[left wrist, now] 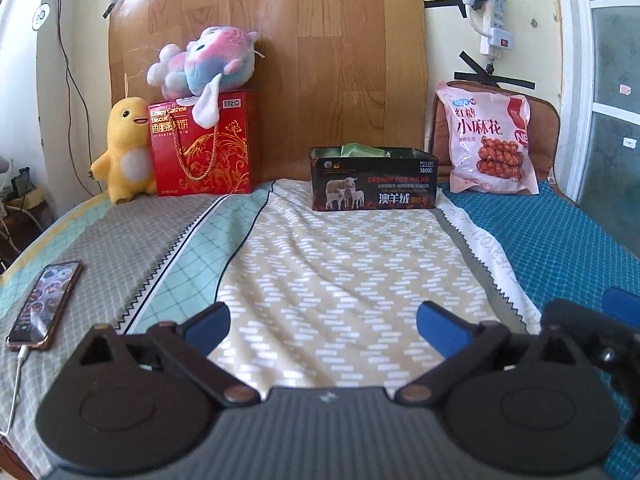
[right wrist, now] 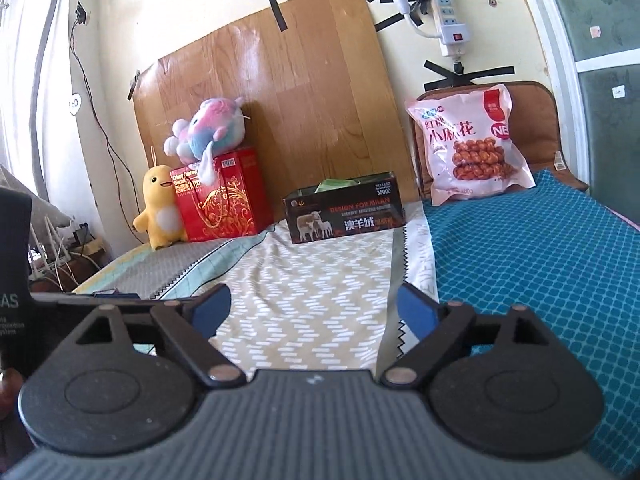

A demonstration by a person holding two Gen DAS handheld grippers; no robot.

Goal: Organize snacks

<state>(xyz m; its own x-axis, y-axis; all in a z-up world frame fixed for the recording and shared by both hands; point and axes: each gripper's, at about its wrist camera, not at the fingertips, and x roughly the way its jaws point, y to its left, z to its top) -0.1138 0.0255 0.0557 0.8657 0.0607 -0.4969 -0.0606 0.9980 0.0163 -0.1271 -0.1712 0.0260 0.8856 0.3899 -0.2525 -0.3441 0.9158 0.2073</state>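
While both claws hang empty above the bed point(left wrist: 344, 264), nothing is gripped: the left claw point(left wrist: 322, 320) has its fingers spread apart, and so does the right claw point(right wrist: 314, 310). Well ahead of both stands the black box point(left wrist: 374, 186), open-topped, with a green packet point(left wrist: 366, 151) showing above its rim; further contents are hidden. Ahead and right of the claws, the pink bag point(left wrist: 490, 140) leans upright against a cushion point(left wrist: 546, 136). Ahead and left sits the red carton point(left wrist: 202, 144), closed, with a plush point(left wrist: 204, 60) on top.

Risks, as judged:
- The bag is soft and may slip or sag if pinched at one edge.
- It looks larger than the box opening and may tip the box.
- Lifting the carton would topple the plush.
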